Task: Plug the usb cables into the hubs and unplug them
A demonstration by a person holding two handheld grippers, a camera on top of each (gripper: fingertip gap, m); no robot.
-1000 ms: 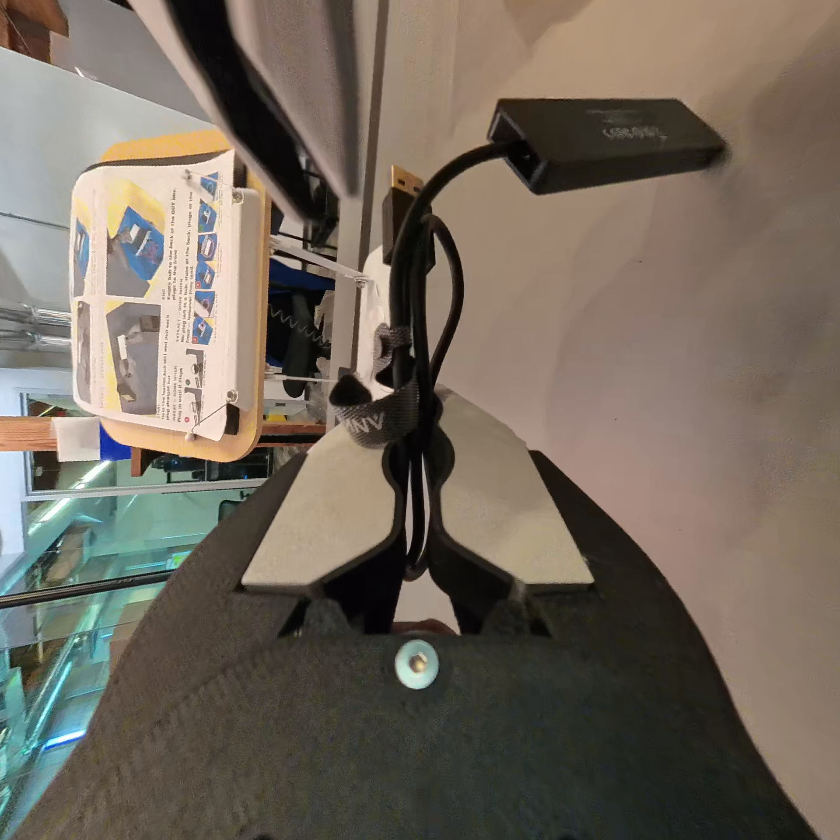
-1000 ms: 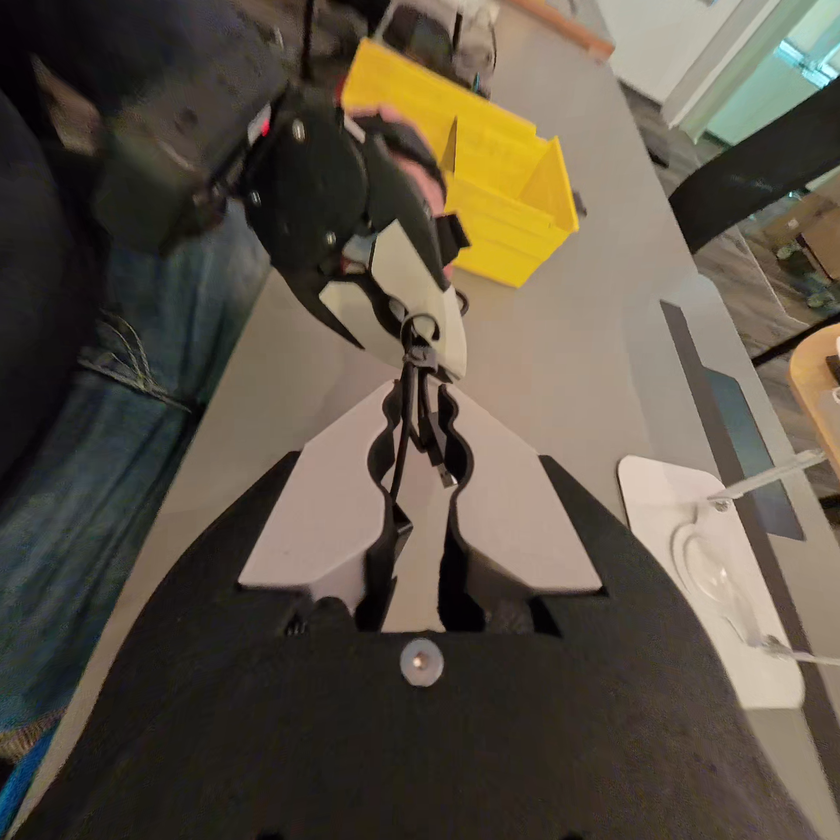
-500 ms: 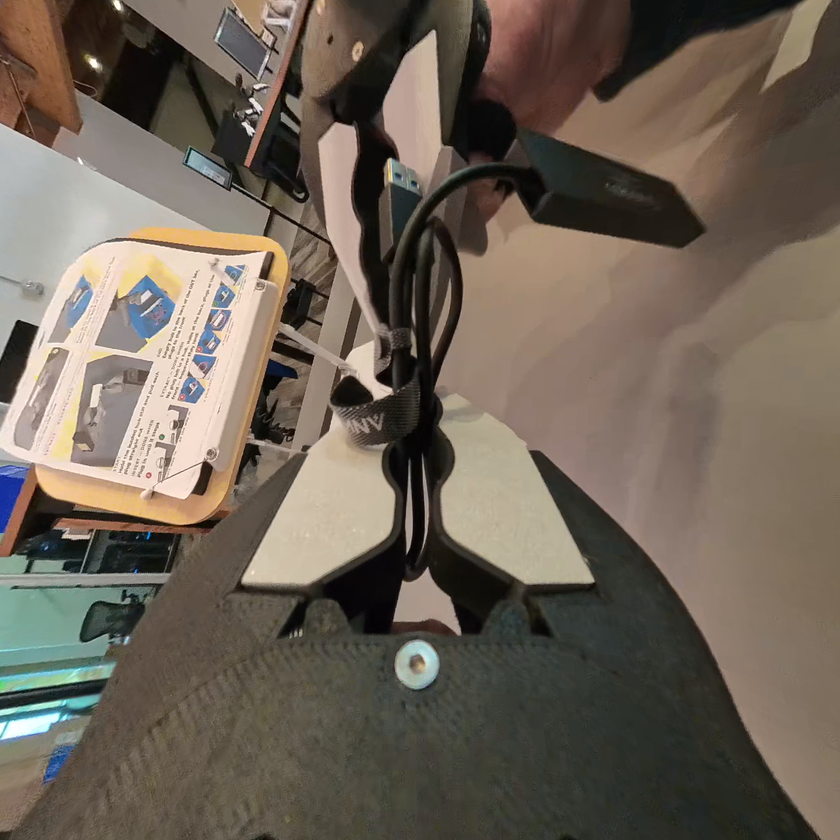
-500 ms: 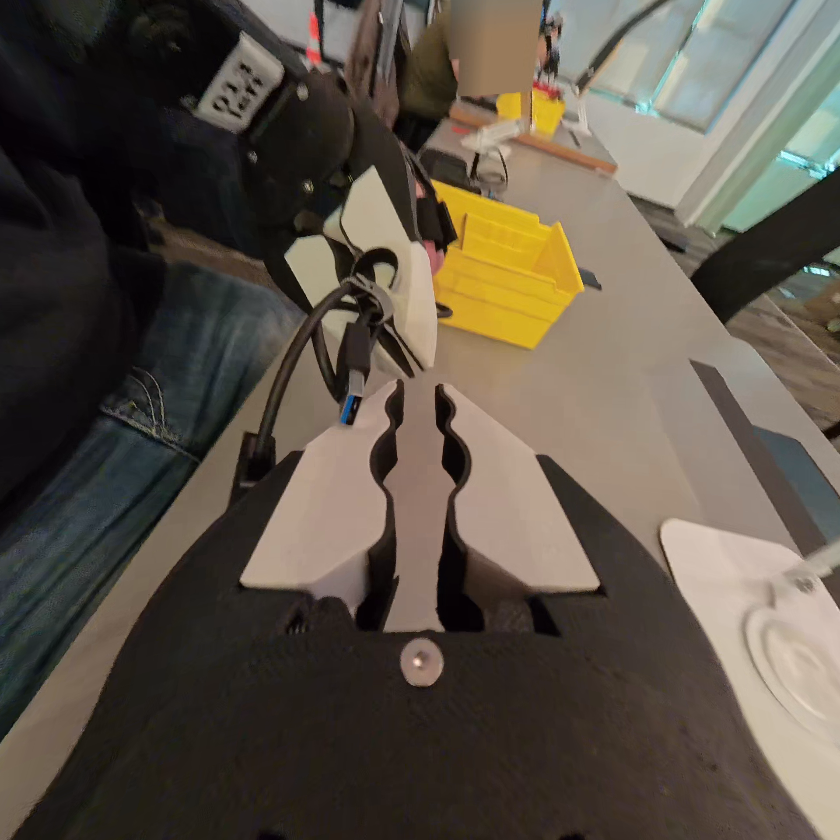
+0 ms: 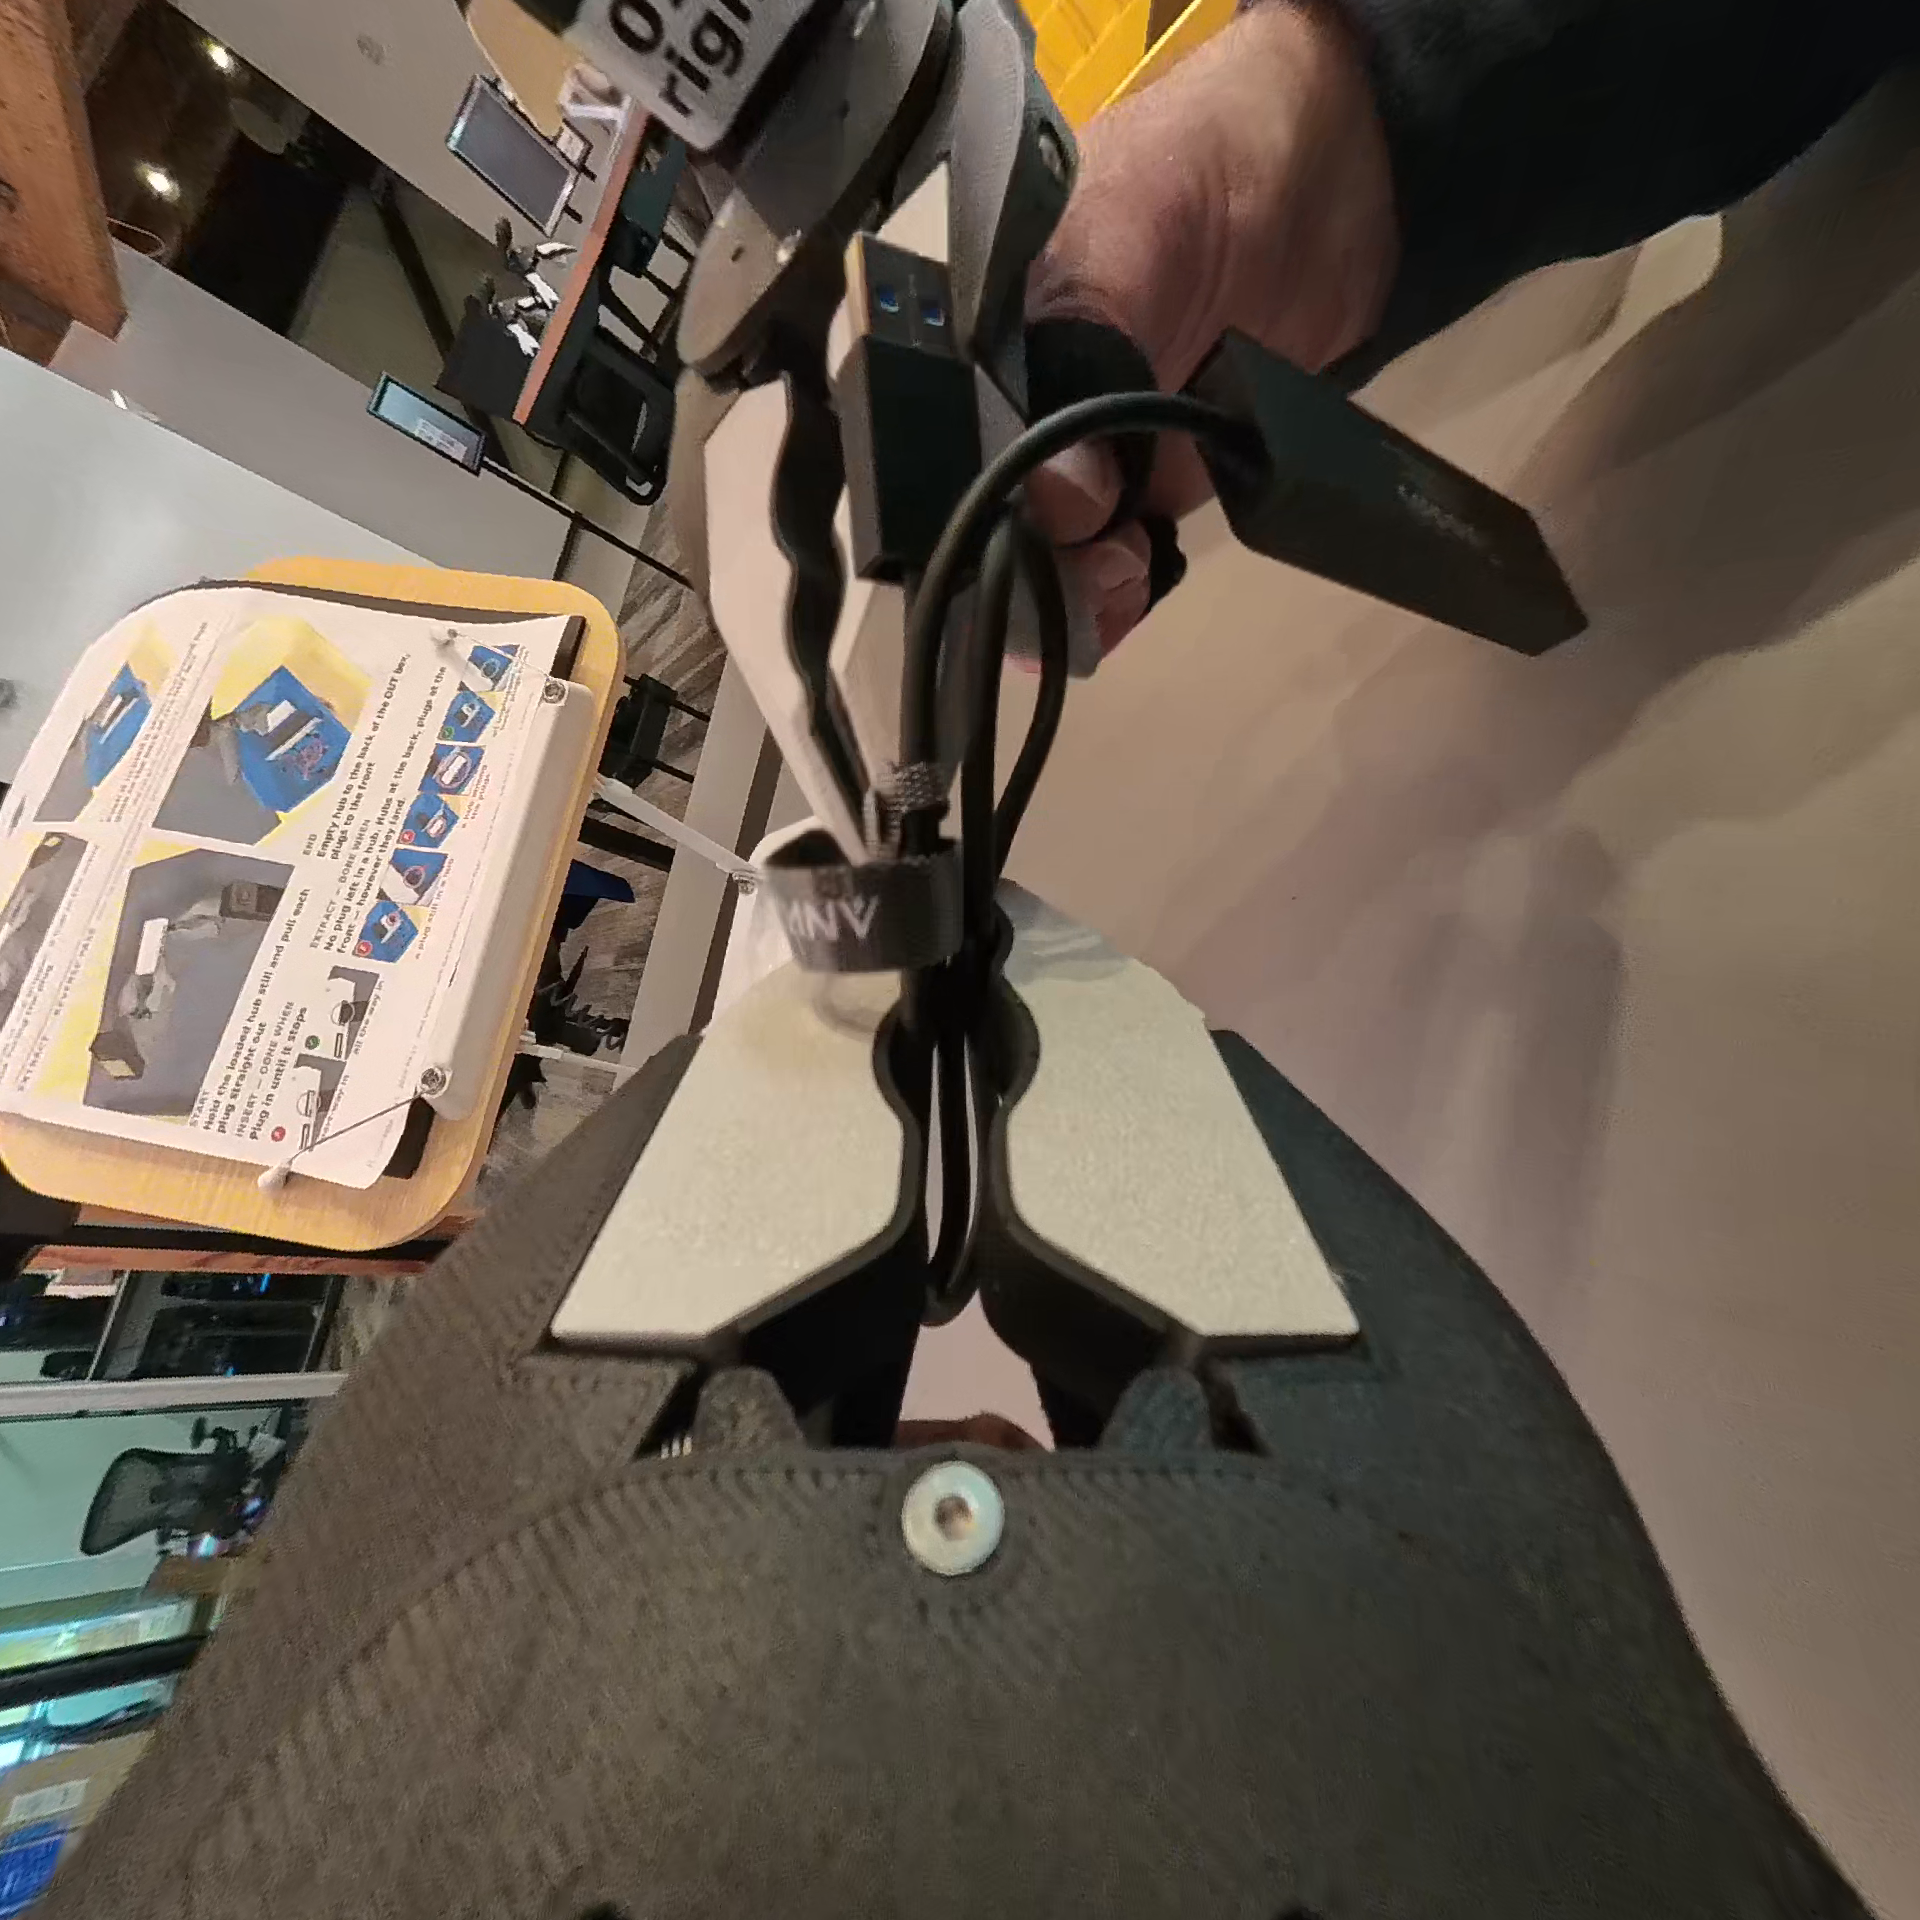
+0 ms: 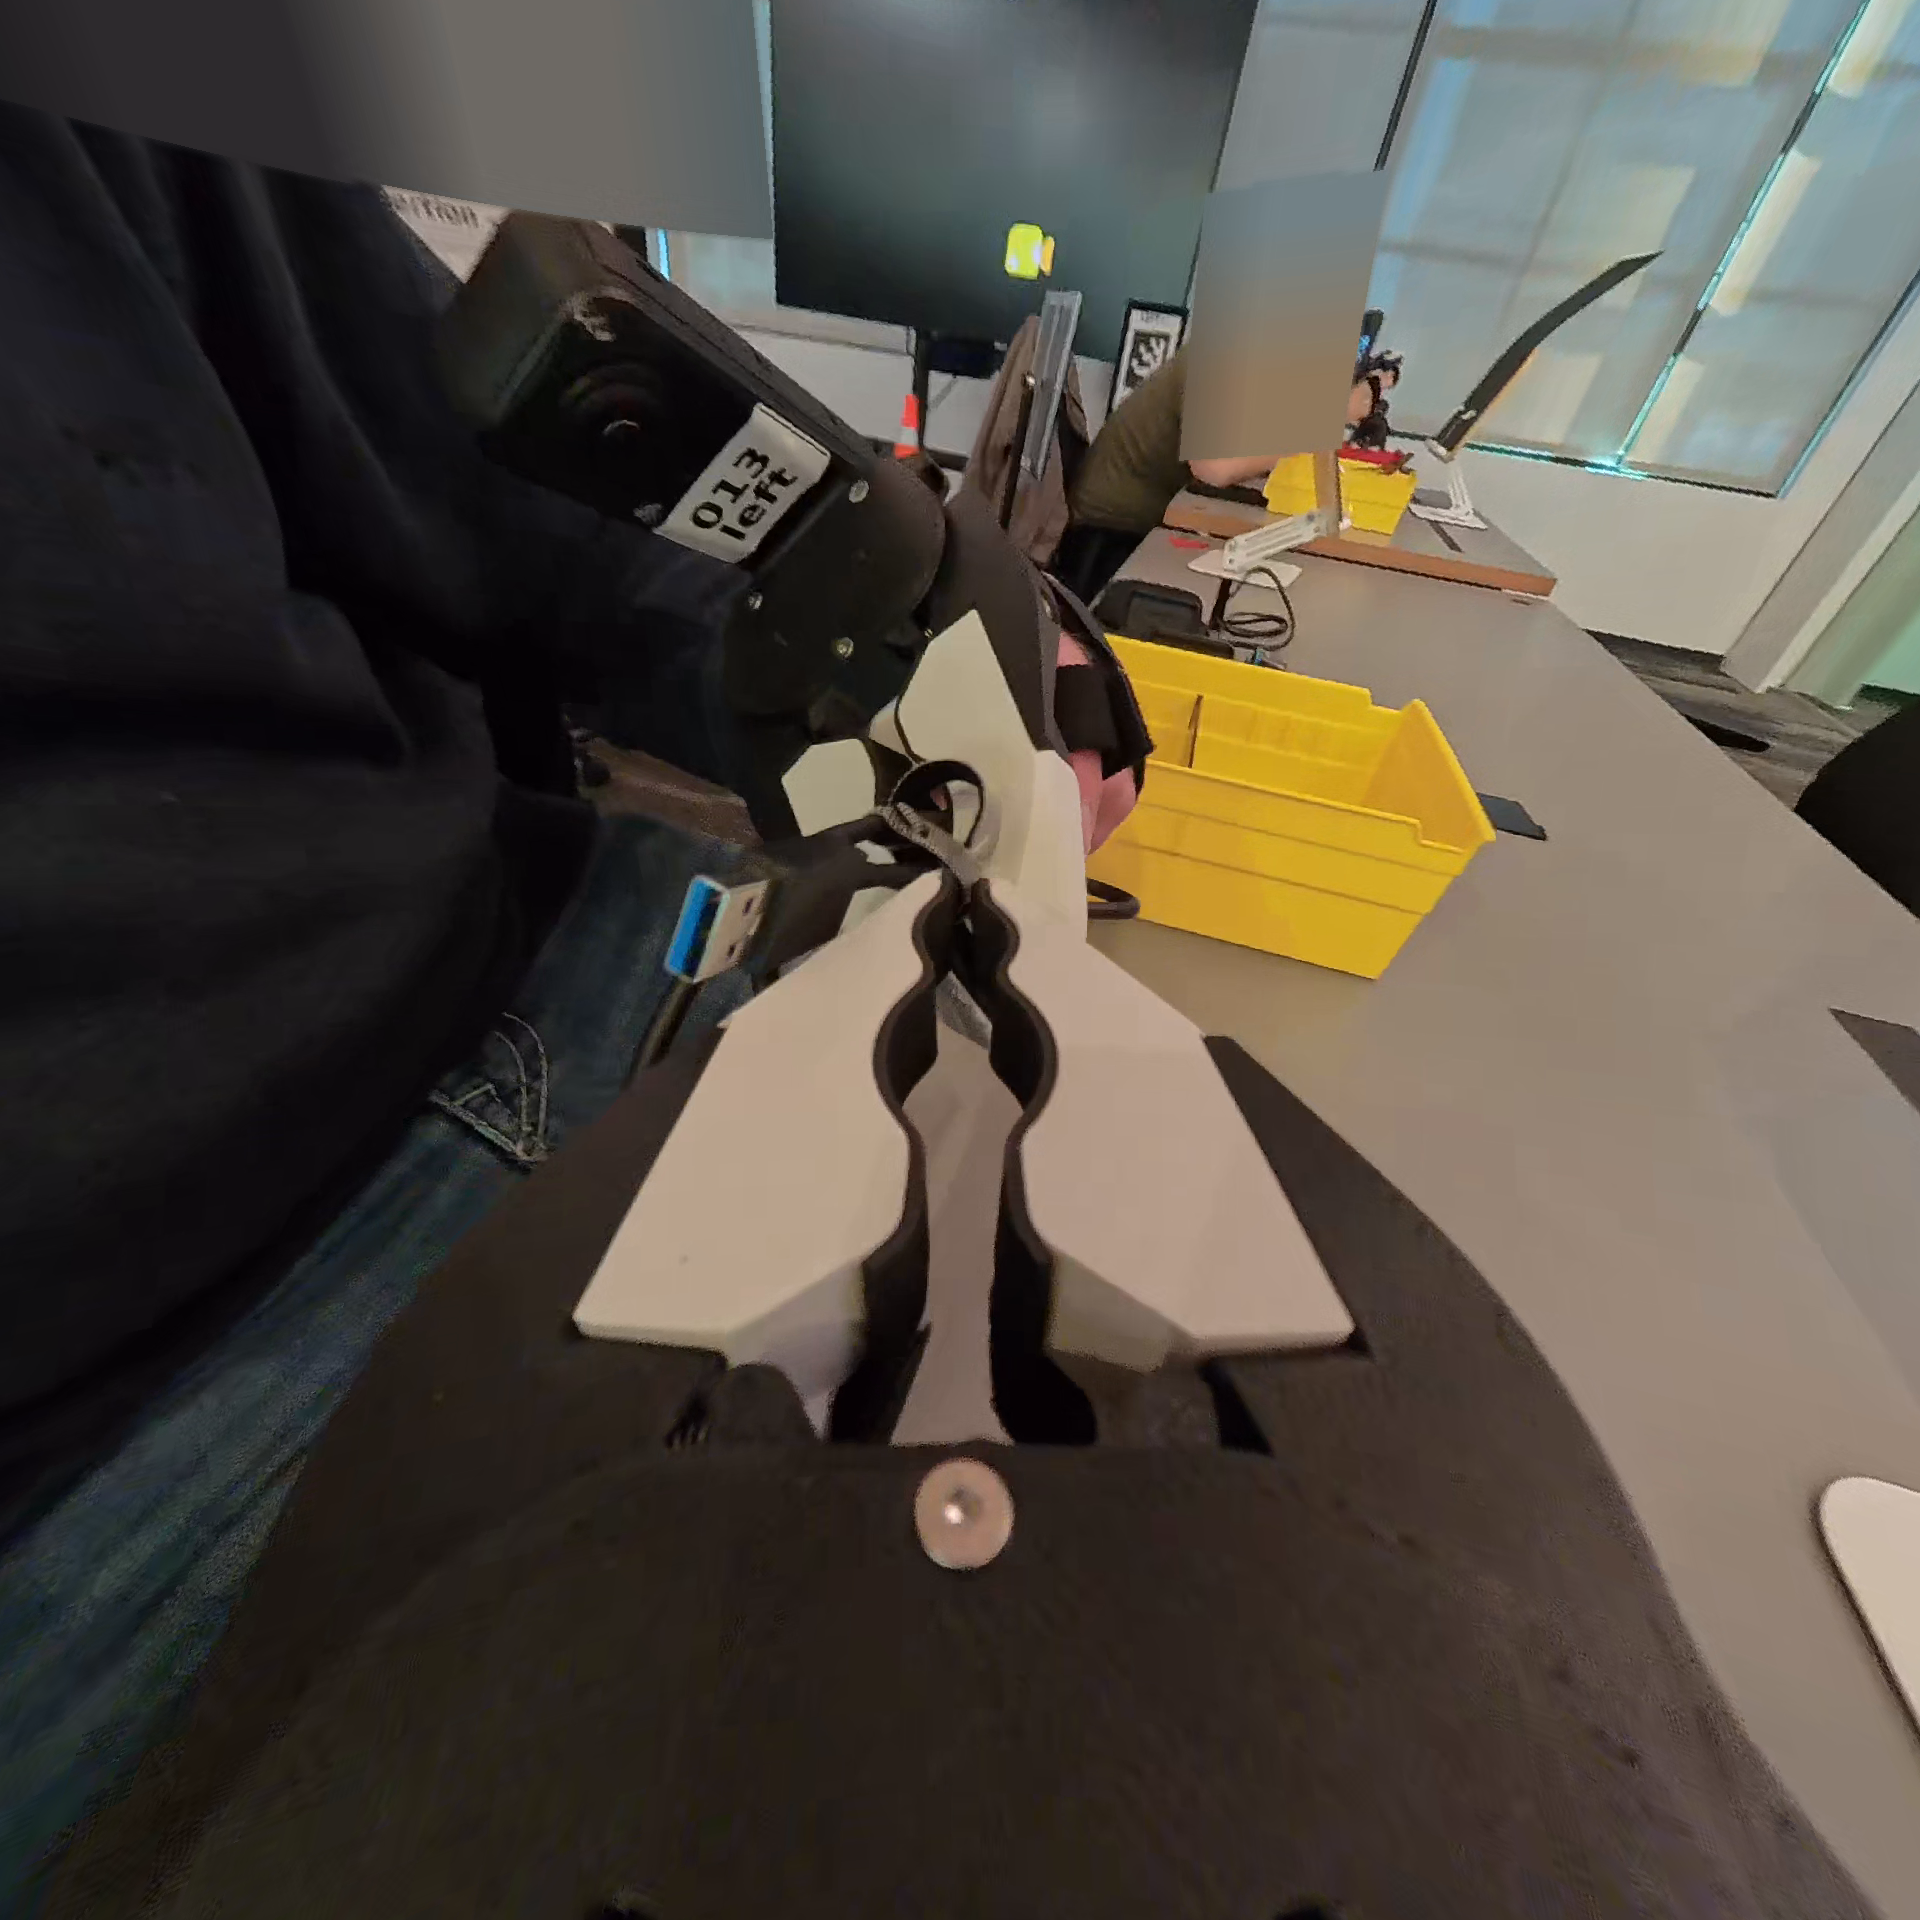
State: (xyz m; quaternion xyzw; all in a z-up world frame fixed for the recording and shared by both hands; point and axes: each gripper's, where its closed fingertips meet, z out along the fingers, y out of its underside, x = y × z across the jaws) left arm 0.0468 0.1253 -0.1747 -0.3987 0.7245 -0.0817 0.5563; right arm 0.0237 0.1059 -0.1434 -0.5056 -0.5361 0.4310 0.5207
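The left gripper (image 5: 951,1039) was clamped on the bundled cable (image 5: 940,1122). The right gripper (image 6: 961,904) pinched the strap (image 5: 868,914) — 0.5 s earlier it stood apart, slightly open. Plug (image 5: 904,405) and hub (image 5: 1403,509) dangled unconnected — 0 insertions visible.

We count 1 black usb hub (image 5: 1392,488), 1 usb plug (image 5: 902,374) on its looped cable (image 5: 987,665), 1 velcro strap (image 5: 868,914), 2 grippers, 1 instruction sheet (image 5: 239,862) far left, 2 yellow bins: near (image 6: 1278,821), far (image 6: 1345,494).
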